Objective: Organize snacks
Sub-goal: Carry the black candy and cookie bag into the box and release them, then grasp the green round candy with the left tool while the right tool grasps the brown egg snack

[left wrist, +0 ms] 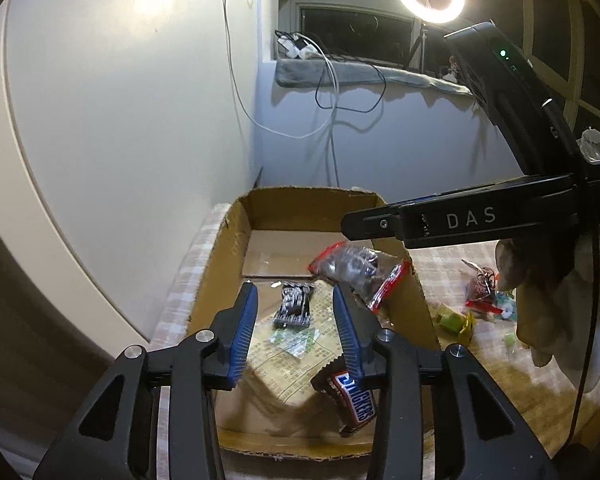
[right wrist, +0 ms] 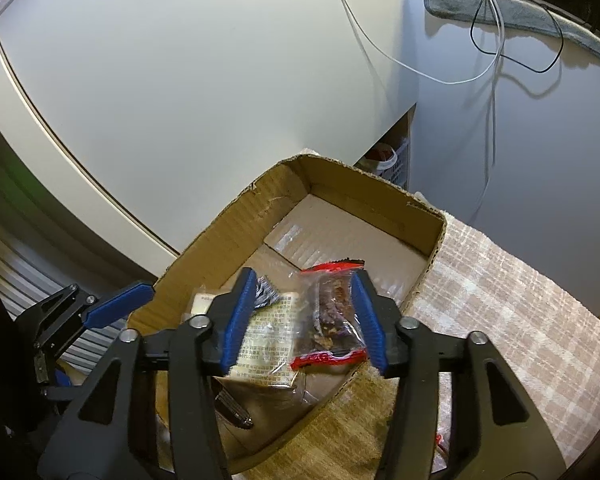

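Checked cloth (right wrist: 520, 300) bears a corrugated cardboard box (right wrist: 220, 236) of crinkly wrappers; both grippers' ribbed jaws apart.

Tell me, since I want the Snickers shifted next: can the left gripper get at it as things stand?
Probably yes: the left gripper is open above the cardboard box, and the Snickers bar lies uncovered just below its right finger.

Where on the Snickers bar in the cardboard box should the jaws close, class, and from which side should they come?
Grip the Snickers bar across its narrow width at mid-length, coming from above. It lies slanted near the front wall of the cardboard box, partly under the left gripper, whose jaws stand open. The box walls block a sideways approach, and the crimped wrapper ends probably offer a weaker hold.
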Demonstrator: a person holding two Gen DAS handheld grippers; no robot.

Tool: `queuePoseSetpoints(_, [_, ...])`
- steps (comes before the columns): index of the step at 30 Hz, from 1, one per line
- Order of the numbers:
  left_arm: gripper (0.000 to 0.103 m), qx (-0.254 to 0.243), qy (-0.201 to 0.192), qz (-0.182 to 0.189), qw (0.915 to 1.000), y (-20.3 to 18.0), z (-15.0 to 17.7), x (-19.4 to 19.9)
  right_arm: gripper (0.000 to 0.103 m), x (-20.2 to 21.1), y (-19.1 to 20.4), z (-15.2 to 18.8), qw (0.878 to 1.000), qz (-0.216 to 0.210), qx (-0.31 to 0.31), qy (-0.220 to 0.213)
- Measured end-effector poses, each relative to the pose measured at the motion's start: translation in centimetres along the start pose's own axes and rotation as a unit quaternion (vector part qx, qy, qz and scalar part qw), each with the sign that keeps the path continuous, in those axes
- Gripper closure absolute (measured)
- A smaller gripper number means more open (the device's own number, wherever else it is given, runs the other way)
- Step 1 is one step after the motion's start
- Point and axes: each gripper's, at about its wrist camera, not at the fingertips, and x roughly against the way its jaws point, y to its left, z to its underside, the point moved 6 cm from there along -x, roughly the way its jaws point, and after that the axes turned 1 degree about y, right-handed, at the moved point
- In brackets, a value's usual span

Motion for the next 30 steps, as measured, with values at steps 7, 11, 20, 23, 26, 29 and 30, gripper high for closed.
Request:
queuePoseSetpoints(7, [0.065,-0.018,-0.033,-0.027,0.999,-0.4,-0.3,2.4,0.046,1.8,-0.2,0.3,1.0,0.0,0.0,-0.014])
queuePoseSetpoints(11, [0.065,-0.026,-0.049,-0.031,0.998,-0.8,-0.5,3.8,0.046,2.9,-0.2,0.7,1.0,0.0,0.003,-0.021])
queuePoseSetpoints(20, [0.063,-0.036,-0.056,-0.018,0.9976,-2.3,-0.5,5.0,0.046,5.5,-0.4,2.1,0.999,0.009,0.013,-0.036])
queuePoseSetpoints(23, [0.063,-0.032,-0.048,0.002,0.9983,-3.1,-0.3,4.9,0.046,7.0,-1.4,3.0,0.999,0.017,0.013,-0.042])
queuePoseSetpoints(26, [0.063,-0.028,-0.038,0.025,0.9986,-4.3,0.1,4.7,0.046,8.7,-2.9,4.2,0.999,0.027,0.009,-0.046])
queuePoseSetpoints(29, [0.062,-0.031,-0.027,0.047,0.998,-5.9,0.6,4.2,0.043,10.4,-4.9,5.7,0.998,0.044,0.0,-0.049])
queuePoseSetpoints(30, [0.061,-0.035,-0.022,0.057,0.9975,-6.7,0.8,4.0,0.041,10.9,-5.6,6.2,0.997,0.051,-0.003,-0.05])
